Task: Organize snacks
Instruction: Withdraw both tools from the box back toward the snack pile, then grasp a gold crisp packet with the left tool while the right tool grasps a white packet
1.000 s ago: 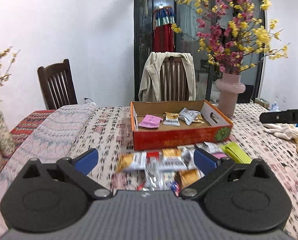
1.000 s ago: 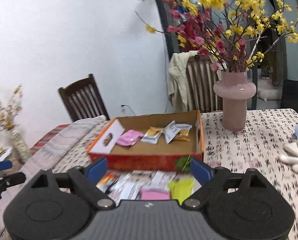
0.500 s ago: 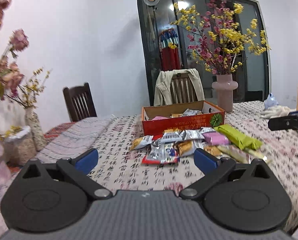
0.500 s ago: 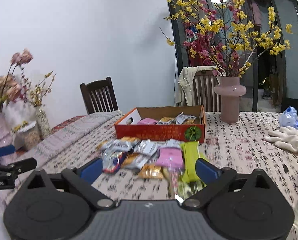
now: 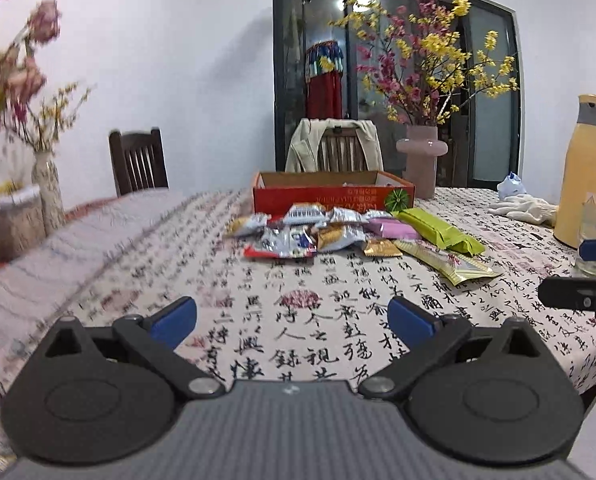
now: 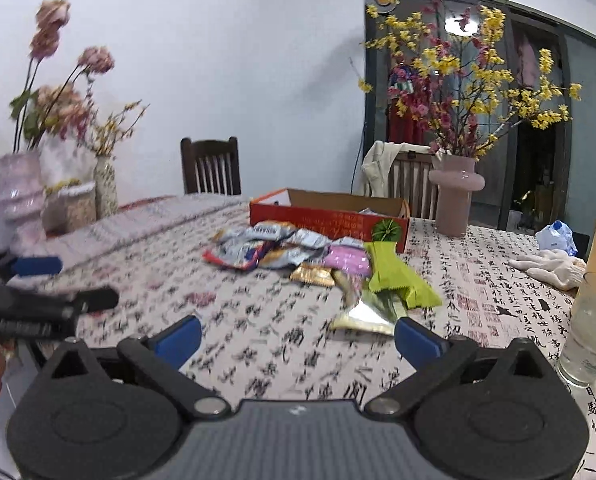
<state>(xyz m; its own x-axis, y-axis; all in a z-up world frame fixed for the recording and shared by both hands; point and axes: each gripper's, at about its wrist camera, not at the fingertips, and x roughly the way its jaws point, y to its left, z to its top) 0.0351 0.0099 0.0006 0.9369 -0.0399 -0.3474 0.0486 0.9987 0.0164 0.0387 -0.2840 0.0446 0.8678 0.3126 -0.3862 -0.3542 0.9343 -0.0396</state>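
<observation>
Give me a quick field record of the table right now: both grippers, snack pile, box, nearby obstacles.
left gripper: open, empty, above the tablecloth, short of the pile
right gripper: open, empty, near the green packet
snack pile: loose packets on the tablecloth, in front of the box
box: red cardboard, open top, contents barely visible
obstacles: drinking glass and yellow flask on the right side

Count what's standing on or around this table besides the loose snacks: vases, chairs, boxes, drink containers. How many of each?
Flower vases: 3 (pink glass vase, pale ribbed vase, slim speckled vase)
Dark wooden chairs: 2 (bare chair, jacket-draped chair)
Red cardboard box: 1
Clear drinking glass: 1
Yellow flask: 1
Total: 8
</observation>
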